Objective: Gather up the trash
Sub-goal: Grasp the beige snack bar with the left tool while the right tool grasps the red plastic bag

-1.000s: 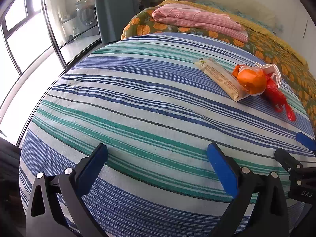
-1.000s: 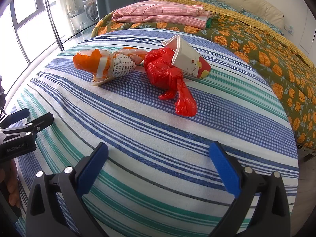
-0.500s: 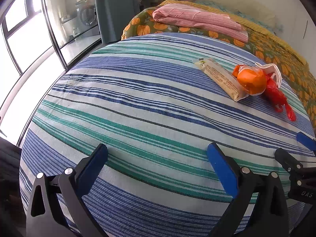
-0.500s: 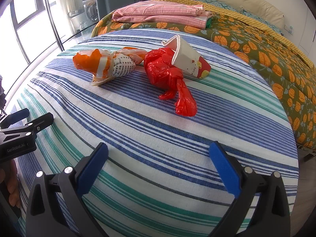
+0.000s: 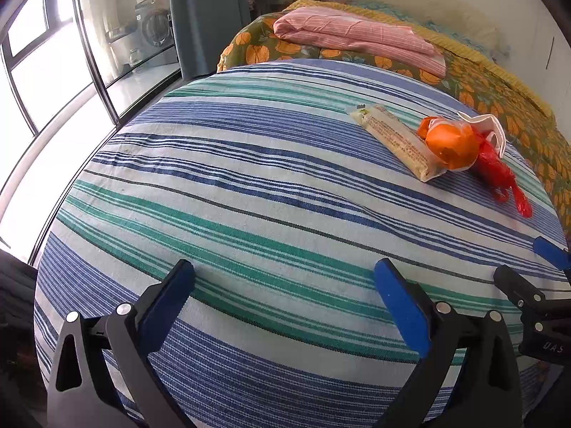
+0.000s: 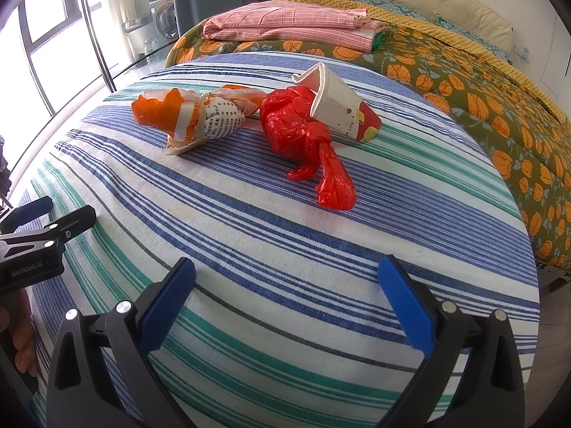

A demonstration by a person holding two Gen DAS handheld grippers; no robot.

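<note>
On the striped blanket (image 6: 249,221) lies a cluster of trash. A knotted red plastic bag (image 6: 303,135) rests against a tipped white and red paper cup (image 6: 339,107). To its left sits an orange bag wrapped with printed paper (image 6: 192,117). In the left wrist view a long beige wrapper (image 5: 396,141) lies beside the orange bag (image 5: 451,142), with the red bag (image 5: 499,174) and the cup (image 5: 489,125) behind. My right gripper (image 6: 285,303) is open, well short of the red bag. Wide open and empty, my left gripper (image 5: 285,299) hovers over bare blanket (image 5: 214,196).
A folded pink striped cloth (image 6: 292,25) lies on the orange-patterned bedspread (image 6: 481,85) beyond the blanket. Glass doors (image 5: 53,53) and a grey curtain (image 5: 207,10) stand at the left. The other gripper shows at each view's edge (image 6: 35,242) (image 5: 535,303).
</note>
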